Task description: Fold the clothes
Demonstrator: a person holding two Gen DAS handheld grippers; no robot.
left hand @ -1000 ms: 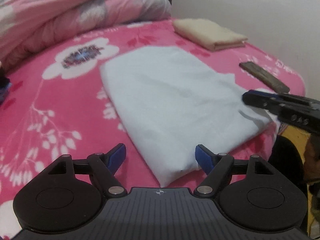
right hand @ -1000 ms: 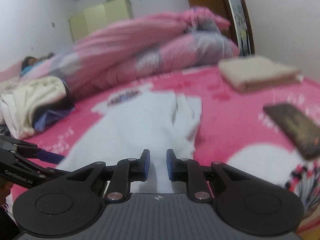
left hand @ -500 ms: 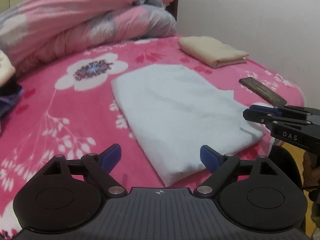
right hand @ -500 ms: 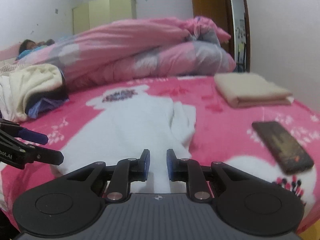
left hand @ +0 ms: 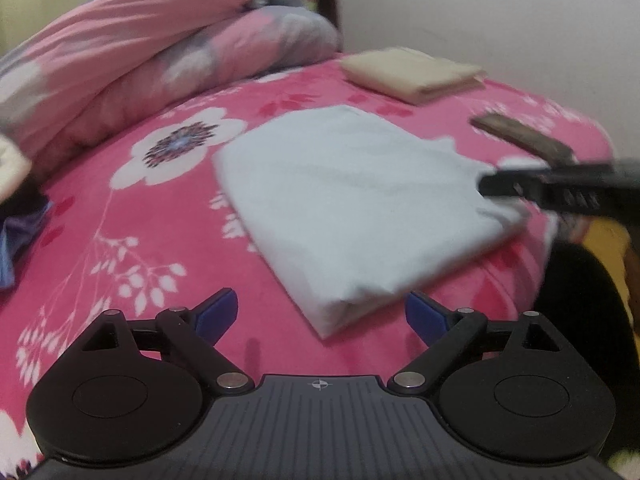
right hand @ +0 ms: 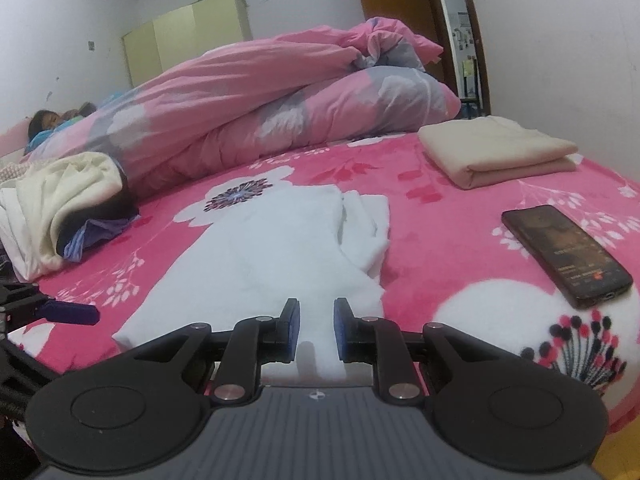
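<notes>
A white garment, partly folded, lies flat on the pink flowered bed; it also shows in the right wrist view. My left gripper is open wide, just short of the garment's near corner, holding nothing. My right gripper hovers over the garment's near edge with a narrow gap between its pads, nothing gripped. It appears blurred in the left wrist view at the garment's right edge. The left gripper's fingertip shows at the left of the right wrist view.
A folded cream garment lies at the far right of the bed. A dark phone lies near the right edge. A bunched pink quilt fills the back. A pile of unfolded clothes sits at left. A person lies far left.
Both grippers have drawn back slightly and risen; the left view tilted up. The right gripper shifted toward the garment's right edge. The garment has not moved.
</notes>
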